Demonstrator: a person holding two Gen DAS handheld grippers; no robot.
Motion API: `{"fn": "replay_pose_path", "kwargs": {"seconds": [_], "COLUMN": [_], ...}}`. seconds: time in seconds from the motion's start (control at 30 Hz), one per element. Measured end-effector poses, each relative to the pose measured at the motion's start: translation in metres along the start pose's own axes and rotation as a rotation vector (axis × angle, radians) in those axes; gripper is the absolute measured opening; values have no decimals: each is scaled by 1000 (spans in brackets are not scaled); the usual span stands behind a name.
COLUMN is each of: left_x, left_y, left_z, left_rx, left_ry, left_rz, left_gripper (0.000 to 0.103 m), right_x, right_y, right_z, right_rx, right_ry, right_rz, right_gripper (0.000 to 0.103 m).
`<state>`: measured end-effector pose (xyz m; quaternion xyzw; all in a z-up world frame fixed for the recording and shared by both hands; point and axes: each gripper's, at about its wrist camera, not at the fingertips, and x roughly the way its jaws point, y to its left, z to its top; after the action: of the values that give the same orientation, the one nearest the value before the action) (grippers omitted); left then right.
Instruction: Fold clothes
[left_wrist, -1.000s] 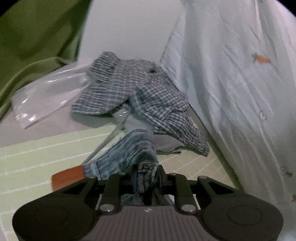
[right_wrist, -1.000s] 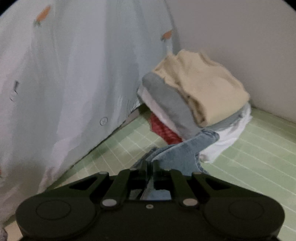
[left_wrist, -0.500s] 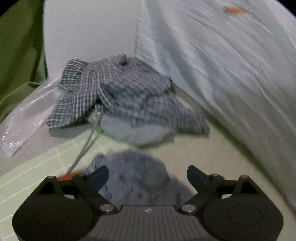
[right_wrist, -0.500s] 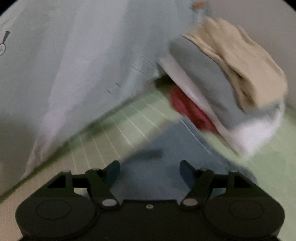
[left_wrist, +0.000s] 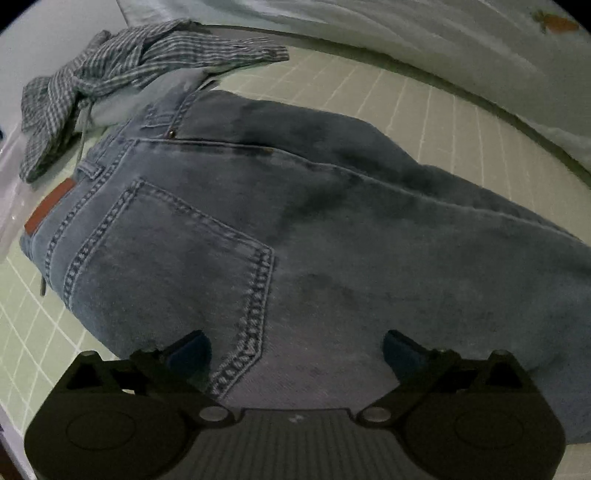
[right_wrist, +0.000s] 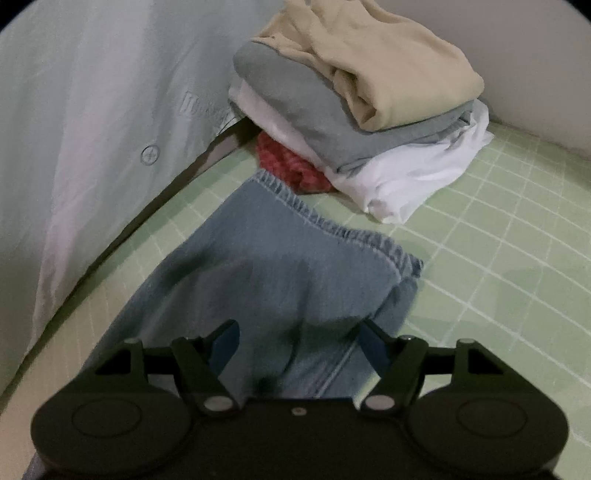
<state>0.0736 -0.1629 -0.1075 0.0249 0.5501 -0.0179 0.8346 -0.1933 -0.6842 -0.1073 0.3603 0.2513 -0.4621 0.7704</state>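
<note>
The left wrist view is taken from close above the seat of the jeans (left_wrist: 295, 229), facing toward the checked shirt (left_wrist: 122, 70) at the upper left of the frame. The right wrist view is aimed along the jeans' hem end (right_wrist: 295, 266) toward the folded stack (right_wrist: 354, 92) at upper right. The jeans, the green gridded mat (left_wrist: 424, 99) and the pale sheet (right_wrist: 85, 110) are shared by both views.

left tool (left_wrist: 295, 350), right tool (right_wrist: 298, 341): black housings, round side discs, silver pivot screws, blue-padded fingers (right_wrist: 225, 341)

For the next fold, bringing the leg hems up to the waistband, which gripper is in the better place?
Probably the right gripper. Open, it hovers over the leg end of the jeans, hems just ahead. The left gripper, also open, sits over the back pocket, near the waistband.
</note>
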Motion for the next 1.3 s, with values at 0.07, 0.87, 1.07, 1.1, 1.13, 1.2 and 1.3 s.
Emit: {"fn": "replay_pose_path", "kwargs": {"seconds": [0.07, 0.87, 1.07, 1.1, 1.13, 1.2, 1.3], "left_x": [1, 11, 3, 0, -5, -15, -28], "left_y": [-1, 1, 14, 20, 28, 48, 81], "left_z": [2, -1, -2, -2, -3, -6, -10], "left_rx": [-27, -3, -35, -52, -82, -151, -260], "left_ry": [15, 38, 18, 11, -2, -33, -97], "left_rz": [-6, -36, -98, -125, -156, -212, -252], "left_gripper": [103, 103, 103, 103, 103, 103, 103], "right_x": [10, 8, -36, -41, -45, -52, -57], "right_y": [-4, -26, 36, 46, 54, 71, 92], "right_z": [6, 39, 19, 11, 1, -20, -48], "right_rx": [31, -37, -243, -276, -306, -363, -412], "right_ry": [-2, 66, 12, 15, 26, 62, 124], "right_rz": [-14, -177, -96, -74, -51, -2, 39], "right_gripper": [72, 62, 96, 97, 97, 97, 97]}}
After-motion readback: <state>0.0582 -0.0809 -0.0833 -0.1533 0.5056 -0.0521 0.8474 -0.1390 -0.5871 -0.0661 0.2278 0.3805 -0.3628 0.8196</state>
